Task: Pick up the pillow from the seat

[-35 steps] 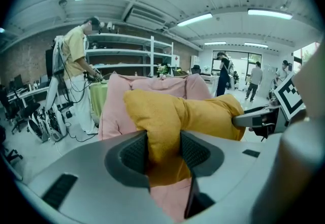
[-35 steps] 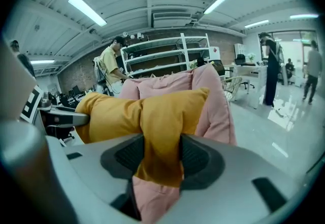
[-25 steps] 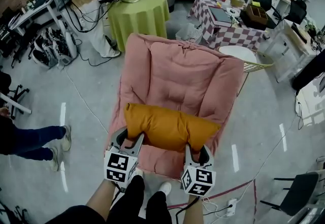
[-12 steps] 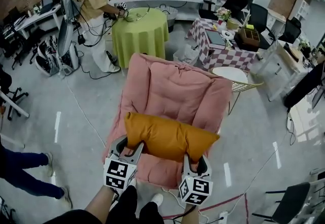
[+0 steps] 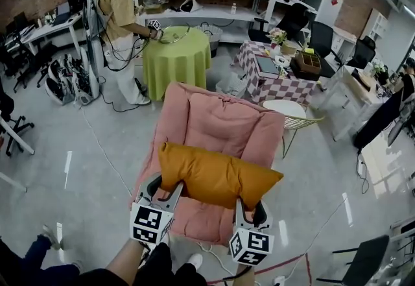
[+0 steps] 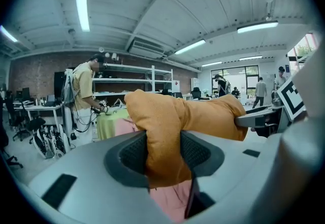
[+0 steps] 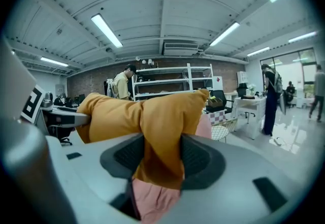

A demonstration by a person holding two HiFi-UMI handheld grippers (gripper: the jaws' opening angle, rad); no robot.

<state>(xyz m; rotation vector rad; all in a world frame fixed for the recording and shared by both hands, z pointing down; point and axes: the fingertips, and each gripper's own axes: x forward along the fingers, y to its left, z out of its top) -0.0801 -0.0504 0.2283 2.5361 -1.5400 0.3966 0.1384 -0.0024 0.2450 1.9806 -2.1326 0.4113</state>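
An orange pillow [image 5: 217,176] hangs between both grippers above the pink cushioned seat [image 5: 220,126]. My left gripper [image 5: 166,189] is shut on the pillow's left end, with the orange fabric [image 6: 162,139] squeezed between its dark pads. At the other end my right gripper [image 5: 249,202] is shut on the pillow [image 7: 162,136], pinching it the same way. The pillow is clear of the seat cushion, and pink fabric [image 6: 170,200] shows below the jaws in both gripper views.
A person [image 5: 120,12] stands at a round table with a green cloth [image 5: 174,51] behind the seat. A checked-cloth table [image 5: 272,77] and a white wire chair [image 5: 292,116] stand at the right. Shelving lines the back wall. A cable and red tape lie on the floor near my feet.
Both grippers have risen with the pillow, lifting it off the seat. The view has tilted up, showing more of the room behind.
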